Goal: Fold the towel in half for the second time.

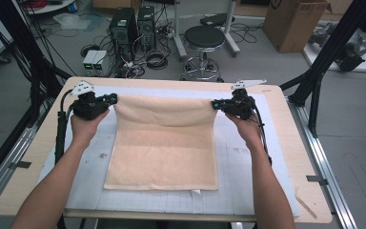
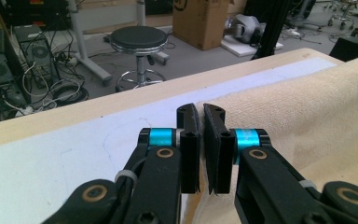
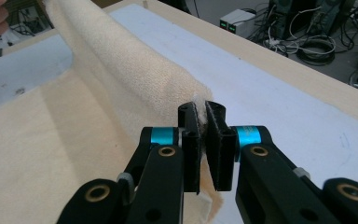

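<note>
A peach-coloured towel (image 1: pixel 164 148) lies on the white gridded mat (image 1: pixel 252 157), its far edge lifted off the table. My left gripper (image 1: pixel 110 99) is shut on the towel's far left corner. My right gripper (image 1: pixel 217 104) is shut on its far right corner. In the left gripper view the jaws (image 2: pixel 201 116) pinch the cloth edge, with the towel (image 2: pixel 298 107) stretching away to the right. In the right gripper view the gripper (image 3: pixel 201 114) clamps a tuft of the corner, and the towel (image 3: pixel 135 70) rises as a taut ridge toward the other hand.
The mat covers a wooden table (image 1: pixel 293 143). Beyond the far edge stand a black stool (image 1: pixel 204 40), computer towers (image 1: pixel 124 26) with loose cables, and a cardboard box (image 1: pixel 293 21). Black frame posts (image 1: pixel 331 52) rise at the right.
</note>
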